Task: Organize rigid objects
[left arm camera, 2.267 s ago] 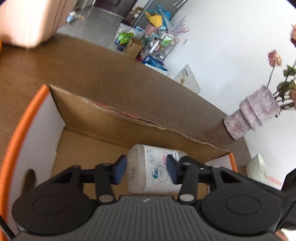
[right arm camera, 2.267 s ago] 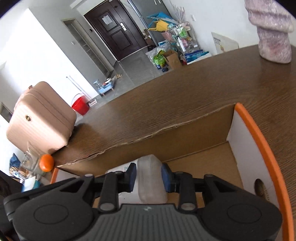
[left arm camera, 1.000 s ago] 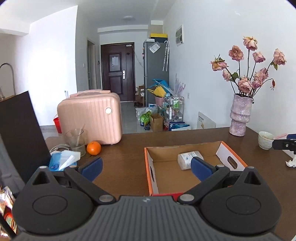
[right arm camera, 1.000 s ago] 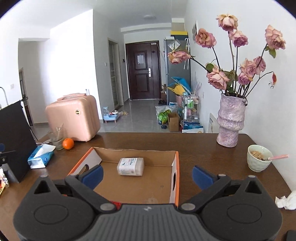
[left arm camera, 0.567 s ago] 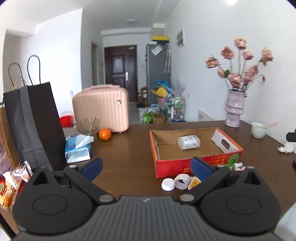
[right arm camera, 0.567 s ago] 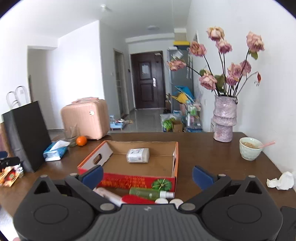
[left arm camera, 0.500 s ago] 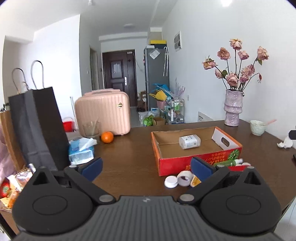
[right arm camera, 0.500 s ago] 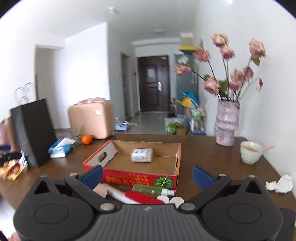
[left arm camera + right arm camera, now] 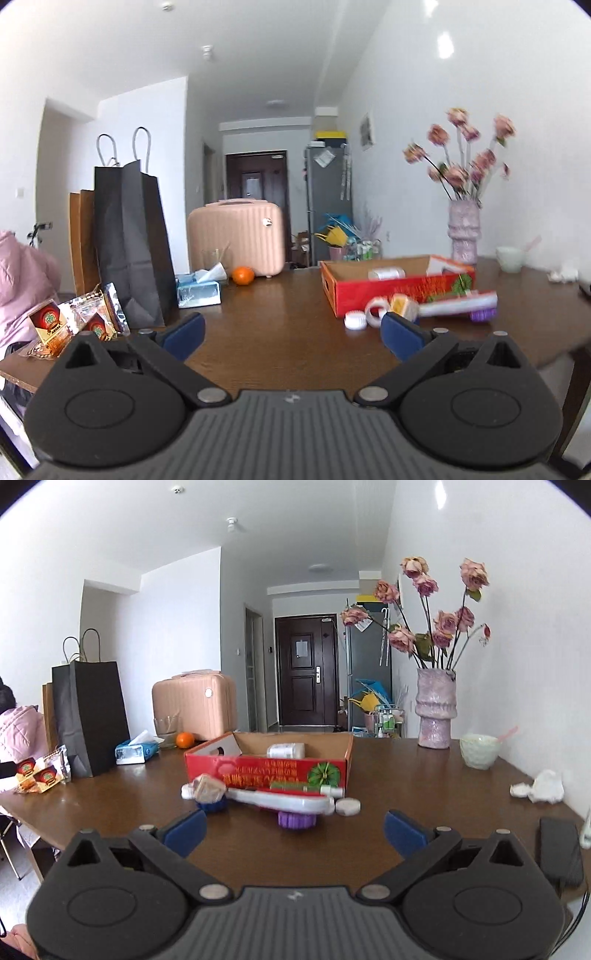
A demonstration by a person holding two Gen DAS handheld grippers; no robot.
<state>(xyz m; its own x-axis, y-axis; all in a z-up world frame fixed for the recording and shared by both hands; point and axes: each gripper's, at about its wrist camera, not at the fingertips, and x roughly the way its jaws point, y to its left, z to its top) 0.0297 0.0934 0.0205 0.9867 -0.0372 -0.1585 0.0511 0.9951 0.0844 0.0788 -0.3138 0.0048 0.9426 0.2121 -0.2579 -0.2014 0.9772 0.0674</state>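
A red cardboard box (image 9: 266, 770) (image 9: 399, 290) sits mid-table with a white bottle (image 9: 286, 750) (image 9: 386, 273) lying inside. In front of the box lie loose items: a white tube with a purple cap (image 9: 284, 803) (image 9: 458, 301), a green bottle (image 9: 295, 786), a yellowish block (image 9: 208, 790) (image 9: 400, 304), a tape roll (image 9: 375, 308) and white lids (image 9: 347, 806) (image 9: 355, 320). My left gripper (image 9: 291, 334) and right gripper (image 9: 293, 830) are both open and hold nothing, pulled back near the table's front edge, well short of the items.
A black paper bag (image 9: 88, 716), snack packets (image 9: 40, 771), a tissue pack (image 9: 135, 751), an orange (image 9: 184, 740) and a pink suitcase (image 9: 194, 705) fill the left. On the right stand a flower vase (image 9: 434, 709), a bowl (image 9: 478, 753), crumpled tissue (image 9: 539, 786) and a dark phone-like object (image 9: 559, 853).
Both grippers let go of the white bottle inside the box, opened wide and pulled back and down toward the table's front edge. The loose items in front of the box came into view.
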